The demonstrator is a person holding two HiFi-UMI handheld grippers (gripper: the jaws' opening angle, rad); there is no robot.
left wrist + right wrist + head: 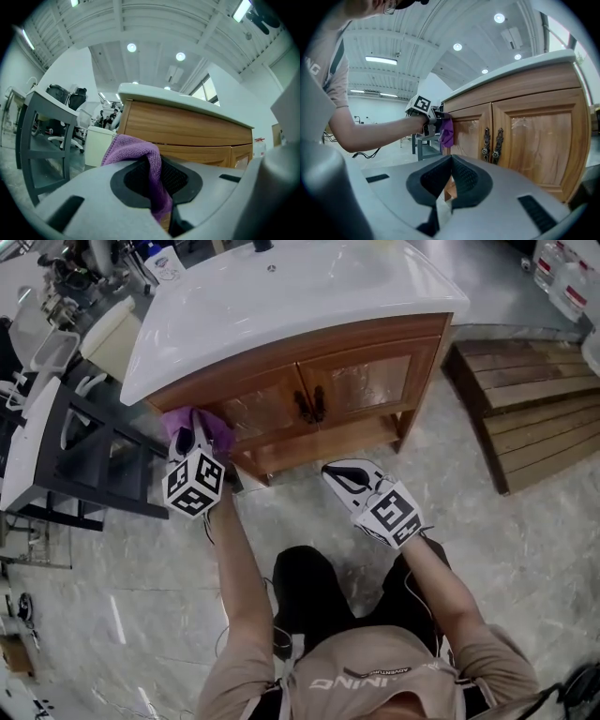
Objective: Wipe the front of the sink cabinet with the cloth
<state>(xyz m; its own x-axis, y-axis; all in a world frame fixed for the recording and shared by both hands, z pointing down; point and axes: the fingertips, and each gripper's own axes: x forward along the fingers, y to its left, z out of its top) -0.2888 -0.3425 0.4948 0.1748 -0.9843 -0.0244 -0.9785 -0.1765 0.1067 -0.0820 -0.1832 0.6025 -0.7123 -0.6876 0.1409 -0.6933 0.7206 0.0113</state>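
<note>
At the sink cabinet's (281,404) left front corner, the left gripper (194,442) has its fingers pinching the purple cloth (136,150) — only a thin fold, so it could slip out mid-wipe — while the right gripper (450,180) idles, fingers closed, empty.

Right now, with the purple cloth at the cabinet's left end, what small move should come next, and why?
Probably slide the left tongs rightward along the wooden sink cabinet front. They are shut on the purple microfibre cloth, held at the front's left end, so both doors lie to its right.
</note>
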